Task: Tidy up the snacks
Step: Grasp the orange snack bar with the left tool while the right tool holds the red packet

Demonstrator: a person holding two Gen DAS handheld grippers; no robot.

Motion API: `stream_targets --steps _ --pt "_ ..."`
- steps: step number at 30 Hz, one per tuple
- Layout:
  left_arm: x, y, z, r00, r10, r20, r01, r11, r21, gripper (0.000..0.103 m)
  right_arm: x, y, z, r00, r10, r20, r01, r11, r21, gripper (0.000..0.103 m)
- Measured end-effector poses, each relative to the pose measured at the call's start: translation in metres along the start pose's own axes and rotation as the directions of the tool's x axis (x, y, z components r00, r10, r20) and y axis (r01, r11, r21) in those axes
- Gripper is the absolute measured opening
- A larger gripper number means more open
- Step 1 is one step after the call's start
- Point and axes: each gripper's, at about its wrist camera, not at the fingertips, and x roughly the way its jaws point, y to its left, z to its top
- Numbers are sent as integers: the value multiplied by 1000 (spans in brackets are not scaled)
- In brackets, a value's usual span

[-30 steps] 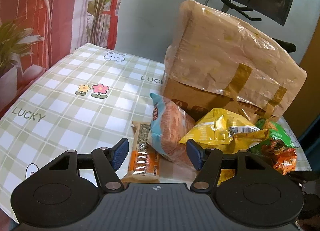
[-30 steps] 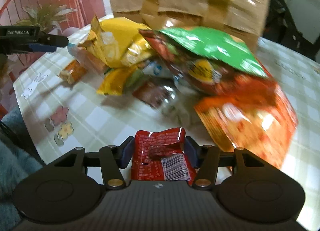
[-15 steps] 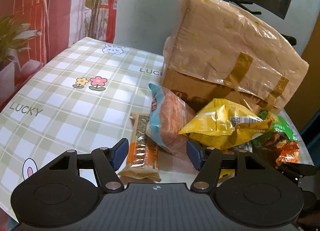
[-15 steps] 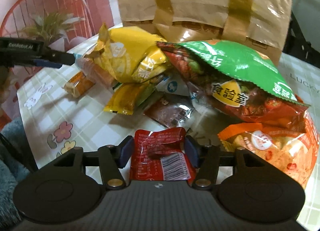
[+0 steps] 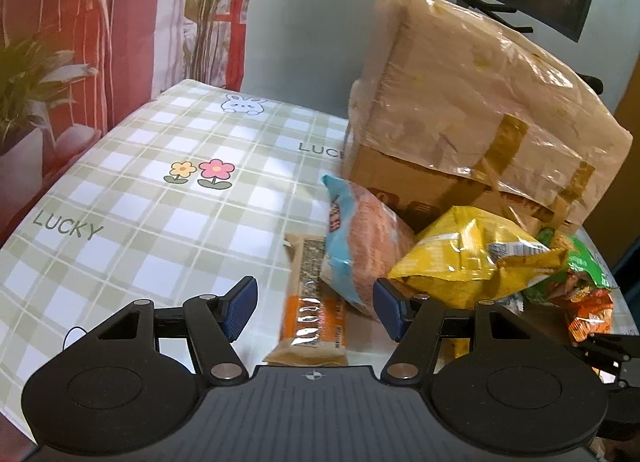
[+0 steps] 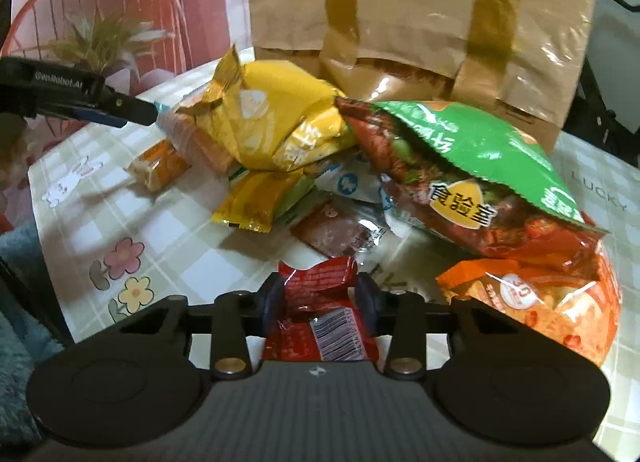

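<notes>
My right gripper [image 6: 318, 298] is closing on a red snack packet [image 6: 320, 326], and both pads press its crumpled sides. Ahead lies a pile of snacks: a yellow bag [image 6: 272, 117], a green-topped bag [image 6: 472, 165], an orange bag [image 6: 540, 302], a small brown packet [image 6: 340, 229] and a small yellow packet [image 6: 256, 201]. My left gripper [image 5: 314, 298] stands open just above an orange cereal bar [image 5: 316, 314], which lies on the cloth between its fingers. A blue and pink bag [image 5: 360, 246] leans beside the bar, against the yellow bag [image 5: 460, 262].
A large taped cardboard box [image 5: 480, 109] wrapped in plastic stands behind the pile. The checked tablecloth [image 5: 160, 201] stretches to the left of the snacks. My left gripper's finger [image 6: 100, 105] shows at the left of the right wrist view. A potted plant [image 5: 28, 73] stands beyond the table's left edge.
The right gripper's jaws have drawn in and squeezed the red packet narrower. The left gripper has stayed open over the orange bar.
</notes>
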Motion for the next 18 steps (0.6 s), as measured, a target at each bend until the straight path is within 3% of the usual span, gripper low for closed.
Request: stream_targets --steps 7,9,16,18 --pt "14 0 -5 1000 -2 -29 3 999 36 67 -13 -5 1 999 9 47 -11 999 49 25" --pt "20 -4 -6 999 -5 -46 8 998 63 67 -16 -6 1 998 5 66 -9 998 56 14" --pt "32 -21 -10 998 17 -68 -5 985 175 67 -20 -8 2 998 -5 63 -1 997 80 16" --pt "32 -20 -11 998 19 -64 -7 984 177 67 -23 -7 1 997 -18 73 12 997 71 27"
